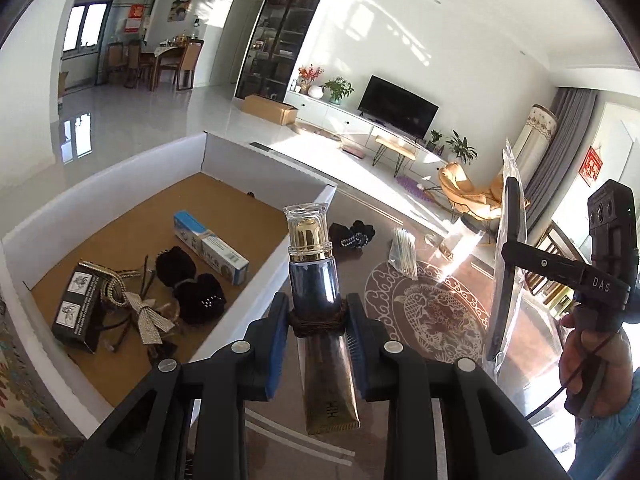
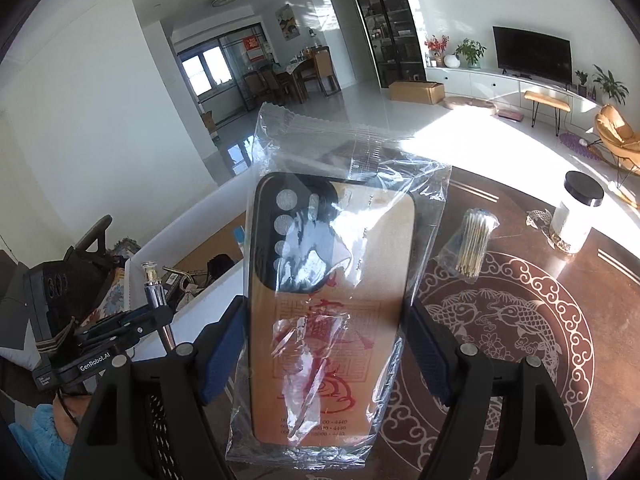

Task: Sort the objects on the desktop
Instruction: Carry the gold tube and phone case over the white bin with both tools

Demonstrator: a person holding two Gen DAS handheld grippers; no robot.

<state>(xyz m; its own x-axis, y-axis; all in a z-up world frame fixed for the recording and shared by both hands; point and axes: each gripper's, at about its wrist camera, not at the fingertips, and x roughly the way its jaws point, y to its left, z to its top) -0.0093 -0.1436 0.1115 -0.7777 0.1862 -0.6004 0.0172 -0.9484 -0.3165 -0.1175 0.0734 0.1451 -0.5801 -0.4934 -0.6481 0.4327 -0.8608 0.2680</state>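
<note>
My left gripper is shut on a dark cosmetic tube with a gold cap, held upright above the table beside the white box. A brown hair band circles the tube where the pads press. The same tube shows at the left of the right wrist view. My right gripper is shut on a phone case in a clear plastic bag, lifted off the table. That bagged phone case appears edge-on at the right of the left wrist view.
The white box holds a blue-and-white carton, a black packet, black scrunchies and a bow. On the brown patterned table lie a bag of cotton swabs, a black-lidded jar and black socks.
</note>
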